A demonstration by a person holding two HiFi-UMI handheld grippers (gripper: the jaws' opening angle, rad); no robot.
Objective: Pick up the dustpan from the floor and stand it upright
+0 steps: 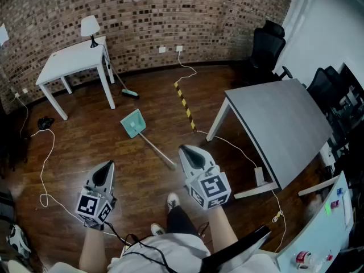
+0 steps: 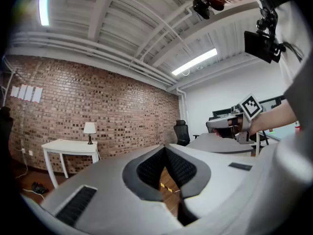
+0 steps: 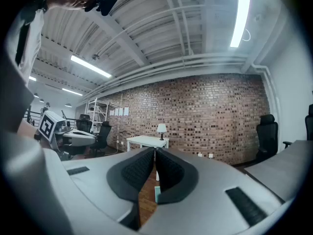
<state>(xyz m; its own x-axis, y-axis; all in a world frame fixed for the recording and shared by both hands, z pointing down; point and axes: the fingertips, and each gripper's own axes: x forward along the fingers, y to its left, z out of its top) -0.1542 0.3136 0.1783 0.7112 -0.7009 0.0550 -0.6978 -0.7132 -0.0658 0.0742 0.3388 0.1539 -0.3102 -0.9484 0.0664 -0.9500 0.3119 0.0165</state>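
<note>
i'm looking down on a room with a brick wall (image 1: pixel 170 10) beyond the dustpan (image 1: pixel 133 123) and a dark wooden floor (image 1: pixel 85 147) under it. the grey tabletop (image 1: pixel 278 124) stands right of the dustpan, the white tabletop (image 1: pixel 71 58) beyond it to the left, a black office chair (image 1: pixel 267 44) far off to its right. my left claw (image 1: pixel 108 165) and right claw (image 1: pixel 186 149) sit on the near side of the dustpan, both clenched on nothing, neither touching it. the teal dustpan lies flat on the floor, its long handle (image 1: pixel 156 148) running towards the right claw. a yellow-black tape strip (image 1: pixel 185 104) lies right of the dustpan, a brush (image 1: pixel 129 93) just beyond it, and a lamp (image 1: pixel 90 27) on the white tabletop.
</note>
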